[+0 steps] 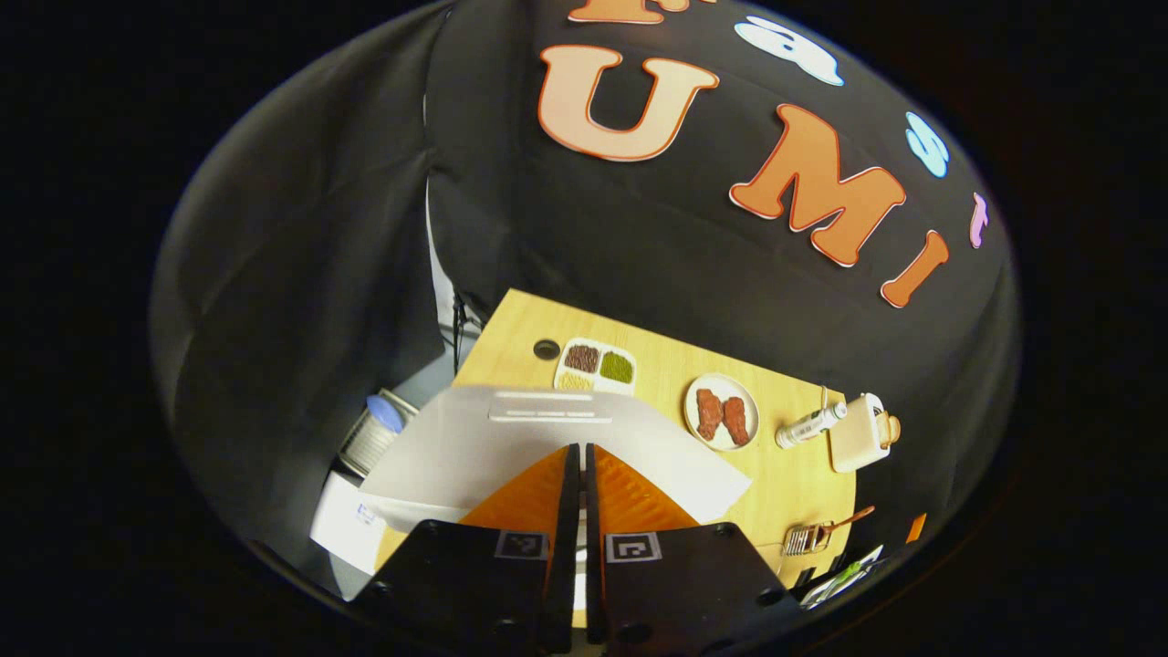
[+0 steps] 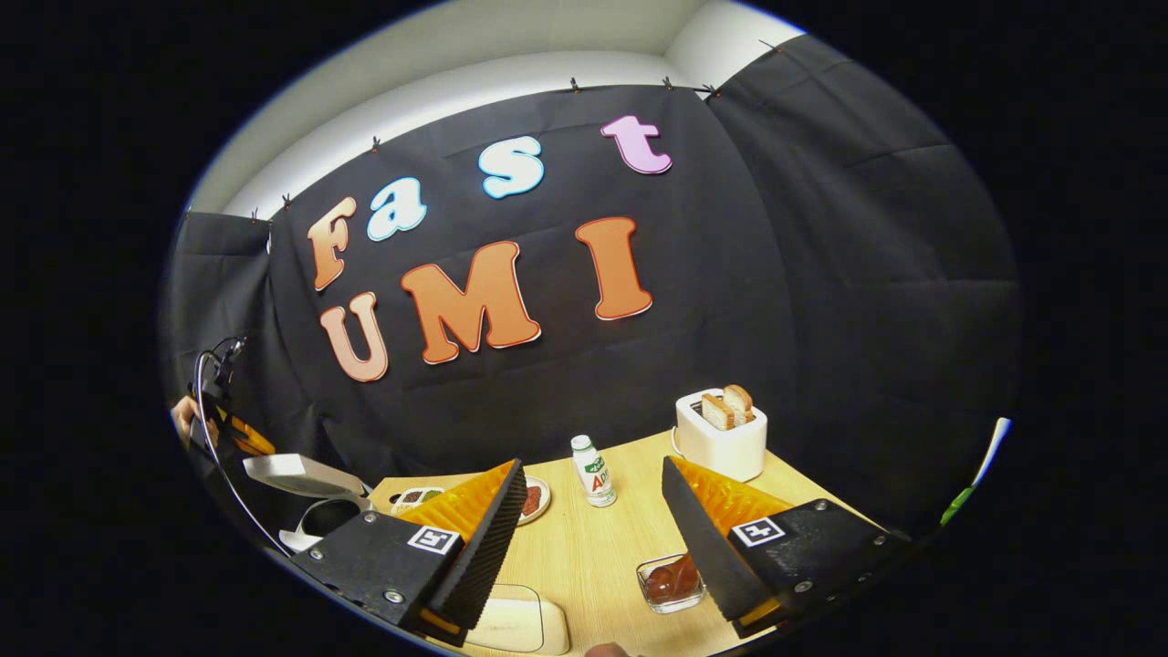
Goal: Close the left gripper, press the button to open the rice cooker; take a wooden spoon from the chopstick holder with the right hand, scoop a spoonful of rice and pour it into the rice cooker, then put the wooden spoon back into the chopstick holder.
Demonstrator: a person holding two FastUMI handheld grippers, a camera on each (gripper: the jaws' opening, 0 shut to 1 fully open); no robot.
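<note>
Your left gripper (image 1: 577, 456) jaws closed above white rice cooker lid (image 1: 547, 438), already raised; right gripper (image 2: 593, 511) jaws open, empty, ready for spoon.

The small white plastic bottle with a green cap (image 2: 593, 471), standing upright on the light wooden table (image 2: 584, 547) toward its far edge, carries a green-and-red label; its print is too small and blurred to read with any certainty. Square black-and-white coded markers sit on both grippers' finger mounts, but they bear no readable lettering.
</note>
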